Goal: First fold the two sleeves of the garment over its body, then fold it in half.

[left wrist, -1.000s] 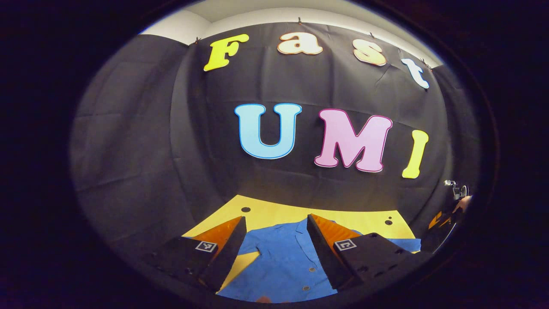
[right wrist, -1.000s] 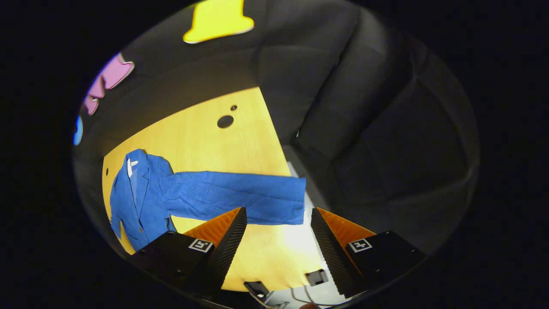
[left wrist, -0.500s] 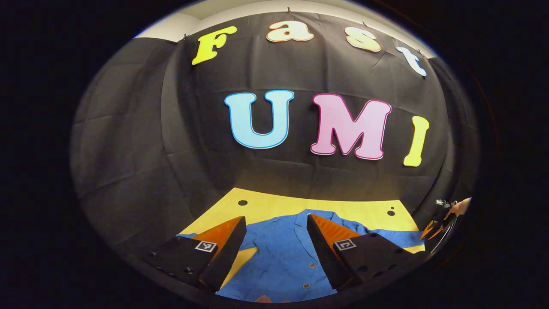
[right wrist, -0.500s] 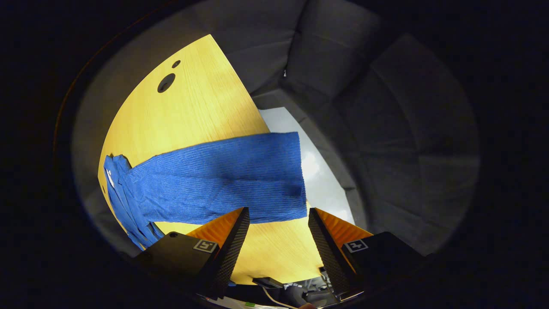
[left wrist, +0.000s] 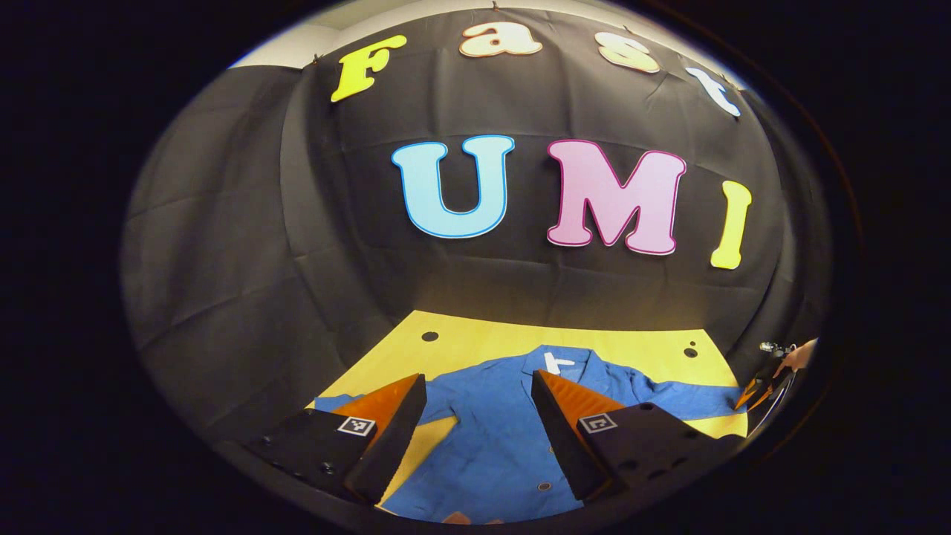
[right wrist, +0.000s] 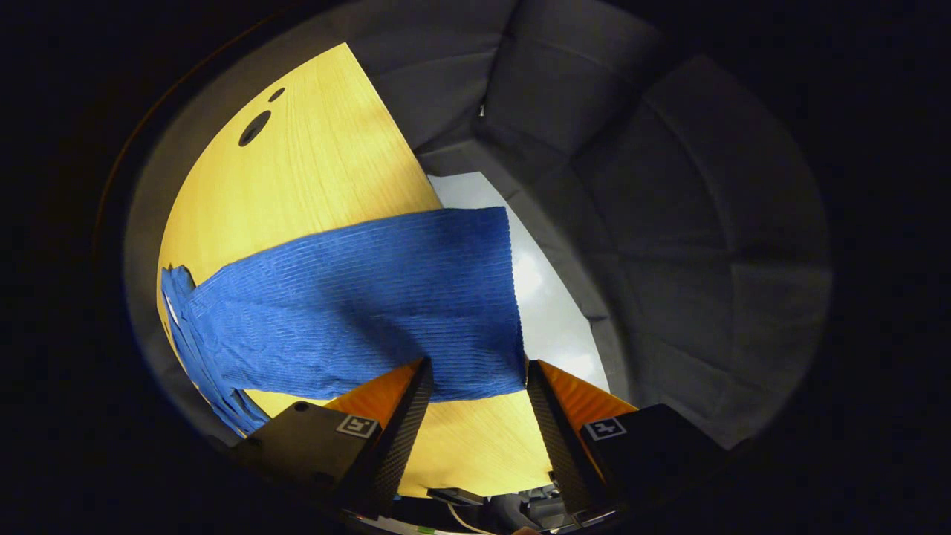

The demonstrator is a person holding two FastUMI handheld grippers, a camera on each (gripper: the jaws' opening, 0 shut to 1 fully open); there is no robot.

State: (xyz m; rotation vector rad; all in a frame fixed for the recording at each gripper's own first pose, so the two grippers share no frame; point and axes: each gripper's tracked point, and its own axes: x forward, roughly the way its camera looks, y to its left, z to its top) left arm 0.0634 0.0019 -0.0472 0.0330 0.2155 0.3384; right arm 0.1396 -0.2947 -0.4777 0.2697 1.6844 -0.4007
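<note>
Blue garment [left wrist: 490, 438] lying flat on the yellow bench [left wrist: 475, 345], collar toward the black booth wall [left wrist: 245, 245], both sleeves spread out to the sides. Nothing folded yet, as far as can be judged.

Right hand-held gripper [right wrist: 474, 375] released, jaws apart, hanging just over the cuff end of the right sleeve [right wrist: 356, 312], which reaches the bench edge and a little past it. Left hand-held gripper [left wrist: 475, 386] also released, jaws wide, held over the garment body and gripping nothing.

Step in hand, probably: taking the right sleeve. To do it well: lower onto the cuff edge, catch both cloth layers between the fingers, close firmly, then lift only a little and carry the cuff across the body, laying it flat without dragging the shoulder. Better to keep the body pressed or untouched, so that the collar stays in place.

Around: two round holes in the bench near the far corner [right wrist: 254, 128], grey floor [right wrist: 550, 319] beside the bench edge, some cables at the near edge. Nothing lying on the sleeve; only the overhanging cuff could slip down.
</note>
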